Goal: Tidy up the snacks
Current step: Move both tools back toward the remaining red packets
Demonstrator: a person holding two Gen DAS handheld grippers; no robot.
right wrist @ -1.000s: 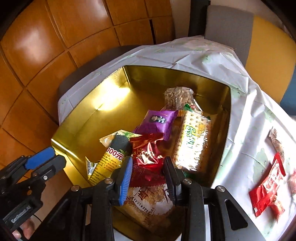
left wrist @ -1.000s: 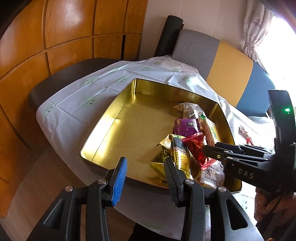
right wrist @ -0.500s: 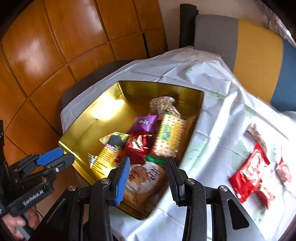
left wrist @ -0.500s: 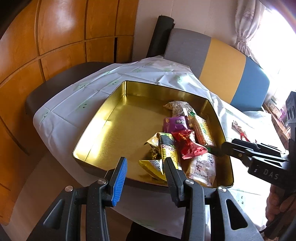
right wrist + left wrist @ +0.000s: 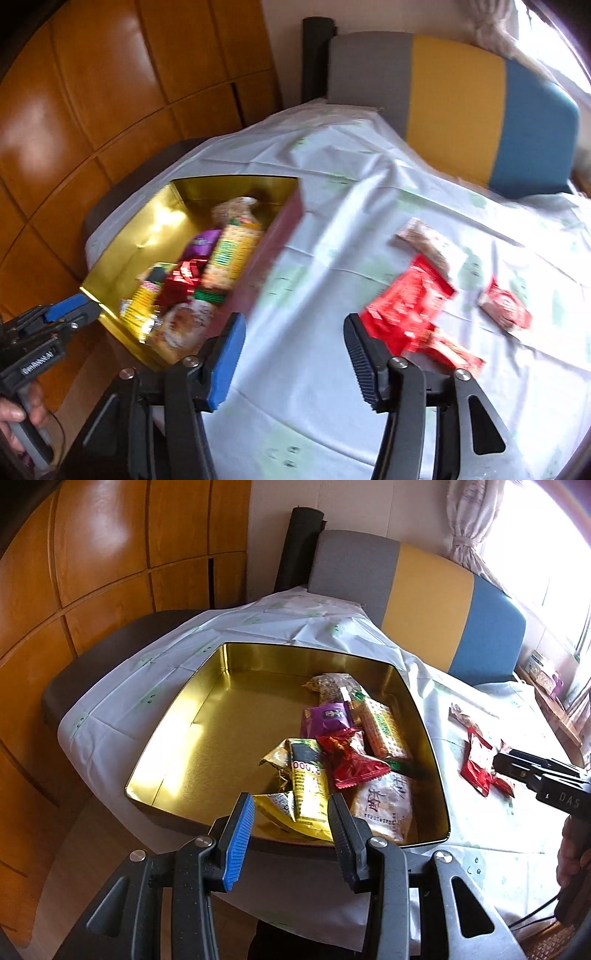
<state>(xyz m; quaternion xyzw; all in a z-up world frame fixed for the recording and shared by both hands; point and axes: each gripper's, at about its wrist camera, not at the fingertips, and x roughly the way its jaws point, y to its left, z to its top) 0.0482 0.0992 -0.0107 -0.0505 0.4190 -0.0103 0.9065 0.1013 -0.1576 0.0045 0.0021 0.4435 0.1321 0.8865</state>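
A gold tin (image 5: 192, 746) sits on the white tablecloth and holds several snack packets, among them a red one (image 5: 351, 762), a purple one (image 5: 327, 718) and a cracker pack (image 5: 382, 727). The tin also shows in the right wrist view (image 5: 122, 254). My left gripper (image 5: 290, 821) is open and empty above the tin's near rim. My right gripper (image 5: 295, 345) is open and empty over the cloth, right of the tin. Loose red packets (image 5: 410, 314) and a smaller red one (image 5: 506, 306) lie just ahead and right of it, with a brown packet (image 5: 428, 243) behind them.
A grey, yellow and blue chair back (image 5: 424, 602) stands behind the table. Wooden wall panels (image 5: 110, 554) run along the left. A dark seat (image 5: 92, 657) shows under the cloth's left edge. The right gripper (image 5: 546, 779) shows at the right of the left wrist view.
My right gripper has pulled out of the tin and swung right over the cloth toward the red packets, jaws wider. My left gripper has backed off slightly, still open.
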